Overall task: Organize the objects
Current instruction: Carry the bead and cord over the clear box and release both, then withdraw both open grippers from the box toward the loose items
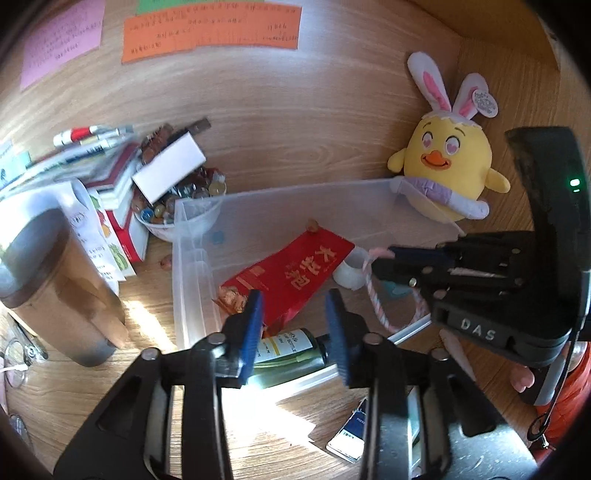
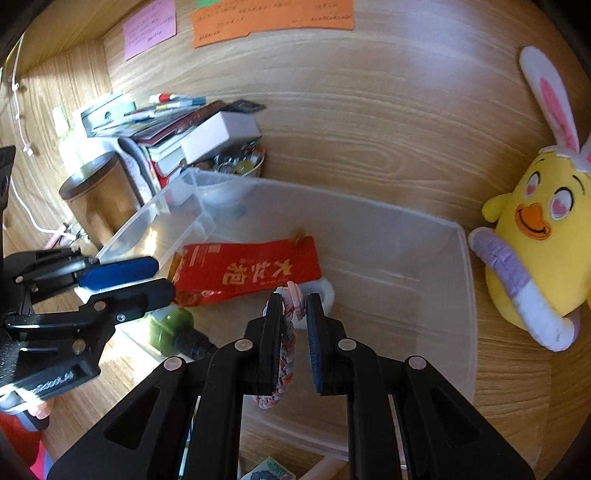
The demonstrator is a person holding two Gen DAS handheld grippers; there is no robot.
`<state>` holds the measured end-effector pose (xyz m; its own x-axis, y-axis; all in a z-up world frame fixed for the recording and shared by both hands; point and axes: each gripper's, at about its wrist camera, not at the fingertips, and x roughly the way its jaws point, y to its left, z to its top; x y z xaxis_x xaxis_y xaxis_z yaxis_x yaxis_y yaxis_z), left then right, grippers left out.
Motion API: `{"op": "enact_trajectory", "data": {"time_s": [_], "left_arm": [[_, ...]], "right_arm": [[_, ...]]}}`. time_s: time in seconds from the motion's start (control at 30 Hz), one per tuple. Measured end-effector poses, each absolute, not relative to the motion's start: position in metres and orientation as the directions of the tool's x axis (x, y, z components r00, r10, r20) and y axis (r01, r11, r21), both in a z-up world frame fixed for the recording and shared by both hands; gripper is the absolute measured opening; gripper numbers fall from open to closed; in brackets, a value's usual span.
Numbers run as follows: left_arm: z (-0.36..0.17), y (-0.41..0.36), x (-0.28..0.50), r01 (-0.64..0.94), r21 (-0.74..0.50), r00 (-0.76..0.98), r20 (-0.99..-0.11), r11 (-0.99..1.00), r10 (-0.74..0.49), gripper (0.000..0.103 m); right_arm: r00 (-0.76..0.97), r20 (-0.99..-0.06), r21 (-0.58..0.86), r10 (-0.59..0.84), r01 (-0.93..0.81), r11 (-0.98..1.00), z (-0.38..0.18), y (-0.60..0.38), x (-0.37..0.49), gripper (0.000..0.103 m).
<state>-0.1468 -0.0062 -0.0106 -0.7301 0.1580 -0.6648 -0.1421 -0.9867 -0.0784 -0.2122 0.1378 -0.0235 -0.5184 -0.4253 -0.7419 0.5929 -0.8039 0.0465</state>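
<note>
Clear plastic makes up the big see-through bin [image 2: 436, 266] that sits on the wooden counter [image 2: 369, 122], and I will tell where everything is from that bin.

My right gripper [image 2: 293, 332] reaches in over the near side of the bin. Its jaws are partly closed around a pink and white braided rope loop [image 2: 287, 354]. The rope touches the left finger; I cannot tell if the right finger presses on it too. In the left wrist view the same loop [image 1: 376, 295] hangs from the jaws, down inside the bin [image 1: 192, 258].

My left gripper [image 1: 295, 332] is at the near left corner of the bin. Its jaws are open with nothing between them. The blue pads [image 1: 253, 325] point down at the things inside.

Lying flat in the bin is a long red paper packet with gold writing [image 2: 247, 269]. Just behind my rope there is a small white cup-shaped thing [image 2: 327, 291], also in the bin. A green bottle with a black cap [image 2: 173, 328] lies on its side at the near left corner, under my left gripper [image 2: 125, 280].

Outside the bin, on its right, a yellow plush chick with pink and white bunny ears [image 2: 539, 236] leans on the wooden wall. On the bin's far left stands a brown round tin with a dark lid [image 2: 96, 195]. Near it is a messy pile of books and boxes [image 2: 192, 136], with a bowl of shiny beads [image 2: 240, 162] right behind the bin's back wall. High on the wall behind the bin are an orange paper note [image 2: 273, 18] and a pink paper note [image 2: 149, 27].
</note>
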Motion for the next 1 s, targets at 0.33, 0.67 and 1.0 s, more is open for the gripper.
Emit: {"op": "enact_trajectory", "data": {"time_s": [0.33,0.67,1.0], "left_arm": [[0.0,0.0,-0.133,-0.159,-0.037,-0.769,-0.623,-0.987,0.147,0.059],[0.017,-0.002,-0.11,-0.115,-0.022,-0.806,-0.582,-0.993,0.106,0.096],[0.012,-0.003,-0.09,-0.118,-0.029,-0.787,-0.606,-0.993,0.112,0.1]], "right_arm": [[-0.541,-0.736,0.005,-0.406,0.596,-0.803,-0.015,0.14,-0.199,0.045],[-0.608,-0.688,-0.023,-0.397,0.565,-0.825,0.006,0.164,-0.177,0.07],[-0.654,-0.654,-0.039,-0.381,0.532,-0.846,0.014,0.192,-0.145,0.082]]}}
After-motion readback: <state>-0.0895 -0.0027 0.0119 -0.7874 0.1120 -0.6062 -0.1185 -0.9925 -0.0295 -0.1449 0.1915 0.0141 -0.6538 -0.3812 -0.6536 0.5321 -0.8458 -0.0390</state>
